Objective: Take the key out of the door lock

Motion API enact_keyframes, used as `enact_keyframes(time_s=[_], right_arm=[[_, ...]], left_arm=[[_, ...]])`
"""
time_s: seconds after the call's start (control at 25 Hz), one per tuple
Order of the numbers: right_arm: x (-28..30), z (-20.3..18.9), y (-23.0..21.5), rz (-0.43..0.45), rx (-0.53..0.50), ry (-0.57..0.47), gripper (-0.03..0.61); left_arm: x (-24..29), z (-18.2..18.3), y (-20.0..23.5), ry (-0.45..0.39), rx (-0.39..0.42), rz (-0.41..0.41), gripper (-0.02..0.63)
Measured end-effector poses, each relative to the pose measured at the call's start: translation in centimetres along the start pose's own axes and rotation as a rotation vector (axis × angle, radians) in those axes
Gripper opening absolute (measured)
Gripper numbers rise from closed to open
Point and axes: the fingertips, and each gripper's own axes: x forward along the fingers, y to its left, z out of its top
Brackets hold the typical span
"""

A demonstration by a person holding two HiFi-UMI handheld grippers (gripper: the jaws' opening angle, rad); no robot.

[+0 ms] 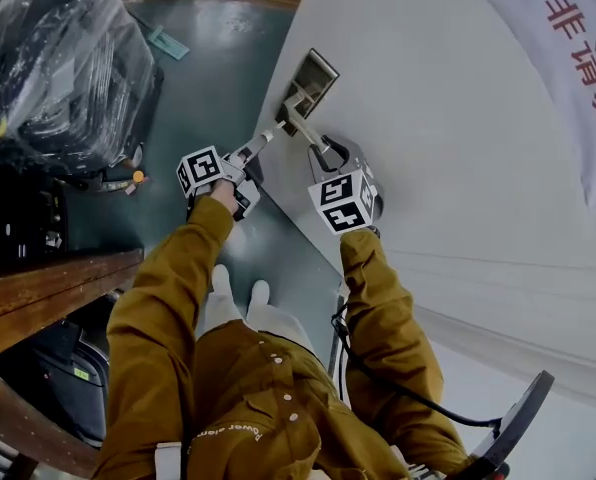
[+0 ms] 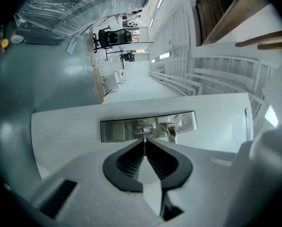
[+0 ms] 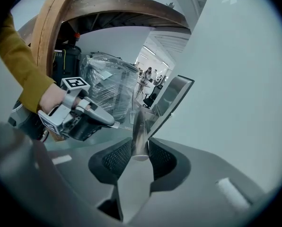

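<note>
We stand at a white door (image 1: 428,138) over a smooth grey-green floor (image 1: 213,68). Our left gripper (image 2: 144,144) has its jaws drawn almost together, pinching the thin key (image 2: 144,139). The key sits in the lock (image 2: 140,128) on the metal plate (image 2: 115,130) fixed to the door. Our right gripper (image 3: 141,148) is about half open, its pads clamped on the silver handle (image 3: 139,126) beside the lock. To our left a plastic-wrapped load (image 1: 68,58) stands on the floor, with a wooden bench (image 1: 38,293) nearer us. A banner (image 1: 568,48) with red characters shows at the upper right against the white surface. Further down the room stands a black office chair (image 2: 110,36).
</note>
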Motion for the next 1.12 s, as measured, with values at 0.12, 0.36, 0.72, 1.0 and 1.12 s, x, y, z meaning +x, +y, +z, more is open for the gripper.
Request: enact_keyframes(time_s=[0.12, 0.36, 0.72, 1.0, 1.12], right_arm=[[-0.2, 0.5, 0.4, -0.013, 0.012, -0.03, 0.134], [-4.3, 4.2, 2.9, -0.063, 0.105, -0.207, 0.159], [-16.6, 4.6, 3.9, -0.202, 0.547, -0.485, 0.006], [-21.2, 2.4, 4.3, -0.182, 0.586, -0.524, 0.005], [-22.2, 1.5, 5.0, -0.164, 0.58, -0.522, 0.005]], left_arm=[[-2.5, -0.8, -1.4, 0.0, 0.084, 0.01, 0.021], [-6.2, -3.2, -6.7, 0.026, 0.384, 0.044, 0.023], [-12.3, -11.0, -19.1, 0.018, 0.996, 0.035, 0.023], [-15.3, -15.5, -24.0, 0.009, 1.307, 0.077, 0.021], [-15.7, -16.3, -24.4, 0.023, 1.355, 0.087, 0.022]])
